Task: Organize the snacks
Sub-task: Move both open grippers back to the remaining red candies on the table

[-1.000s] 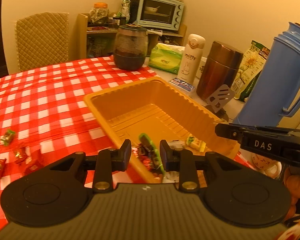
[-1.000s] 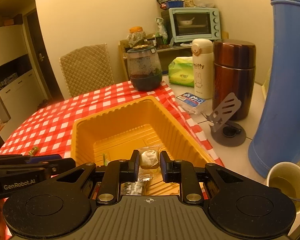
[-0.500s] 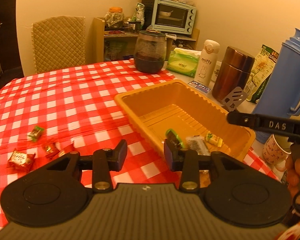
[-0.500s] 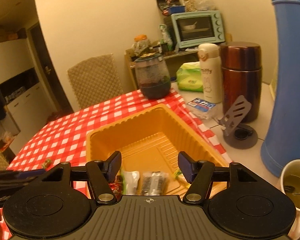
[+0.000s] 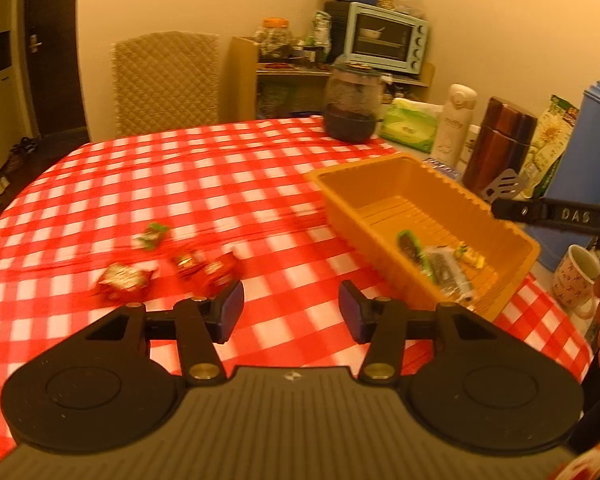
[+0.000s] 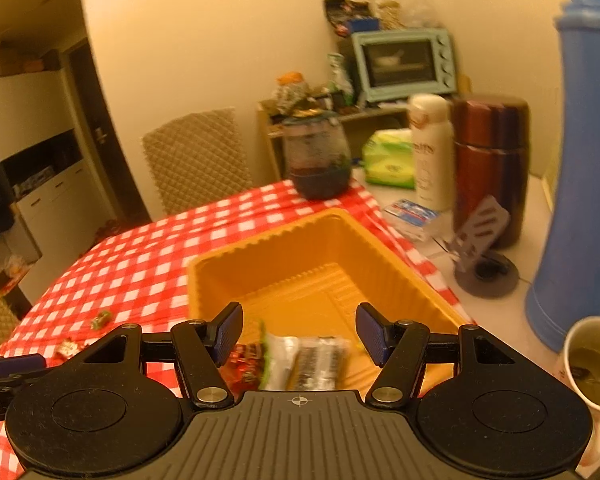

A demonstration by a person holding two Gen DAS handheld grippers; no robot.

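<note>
the left claw [image 5: 291, 308] hangs over the red-checked cloth [image 5: 188, 184] with nothing between its jaws, which are opening. just past its left finger, on the cloth toward the desk's left side, lie loose snacks: a red candy [image 5: 120, 280], two more red ones [image 5: 206, 266] touching each other, and a green one [image 5: 152, 235] a little farther back. all are blurred.

the right claw [image 6: 299, 332] stands apart, empty, over the near end of the orange bin [image 6: 260, 252]. below its jaws, on the bin's floor at that near end, lie a red wrapper [image 6: 244, 366], a green-edged clear packet [image 6: 278, 360] and a dark bar in clear wrap [image 6: 320, 362], side by side. in the left view a small yellow-green piece [image 5: 470, 256] lies next to them. the far half of the bin is bare.

the bin sits on the cloth at the desk's right edge. right of it, off the cloth, stand a cup [image 6: 592, 364] at the near right, a tall blue flask [image 6: 584, 184], a grey stand [image 6: 482, 248] and a brown flask [image 6: 490, 168]. farther back are a white bottle [image 6: 430, 152], a green tissue pack [image 6: 388, 158] and a dark jar [image 6: 316, 160] at the cloth's far edge.

behind the desk stand a quilted chair [image 5: 166, 82] and a shelf with a blue oven [image 5: 384, 38].
</note>
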